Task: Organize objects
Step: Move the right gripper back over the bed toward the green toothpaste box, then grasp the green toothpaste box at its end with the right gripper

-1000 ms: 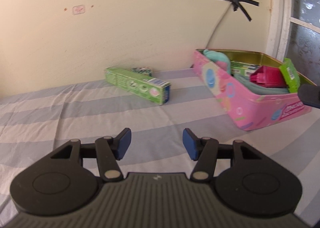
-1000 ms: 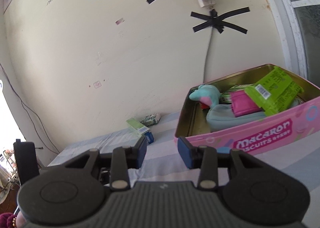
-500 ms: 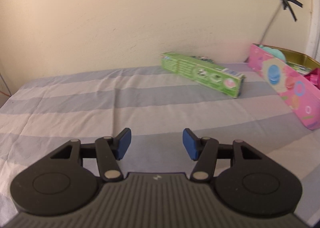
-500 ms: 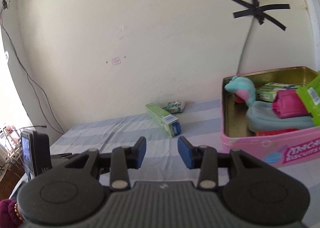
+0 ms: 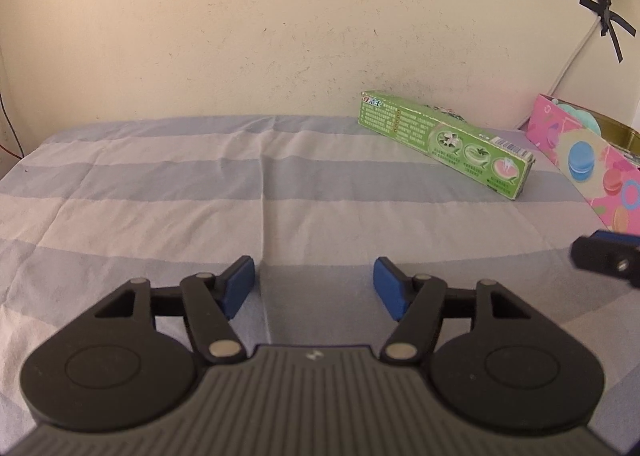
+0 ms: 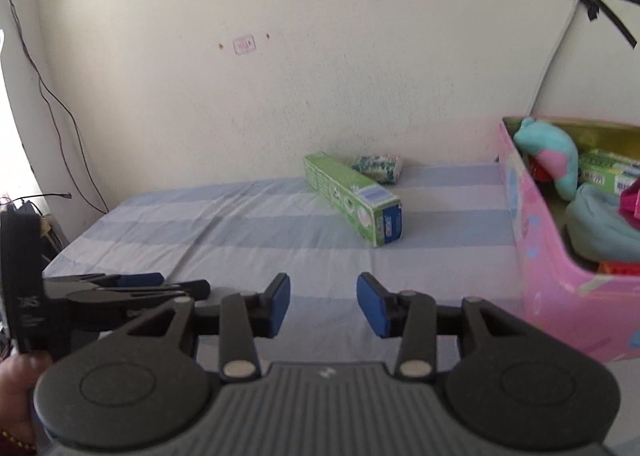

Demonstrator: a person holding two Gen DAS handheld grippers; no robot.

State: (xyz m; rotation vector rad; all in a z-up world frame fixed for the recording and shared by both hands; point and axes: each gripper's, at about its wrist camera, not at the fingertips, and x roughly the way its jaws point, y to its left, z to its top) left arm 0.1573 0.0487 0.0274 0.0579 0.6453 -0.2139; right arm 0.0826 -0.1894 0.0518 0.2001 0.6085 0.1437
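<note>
Both my grippers hover empty: left gripper (image 5: 314,283) jaws have just been opening, right gripper (image 6: 323,304) part-open. The green carton (image 6: 352,197) lies far on the striped bed (image 5: 160,191), left of the pink tin (image 6: 560,284), probably my next pick.

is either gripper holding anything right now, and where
Nothing is held. The left gripper, whose jaws have just been opening, and the right gripper are both empty.

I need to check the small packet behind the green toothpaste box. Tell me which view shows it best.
The right wrist view: the small packet lies in plain sight by the wall, behind the green toothpaste box. In the left wrist view only a sliver peeks over the box.
</note>
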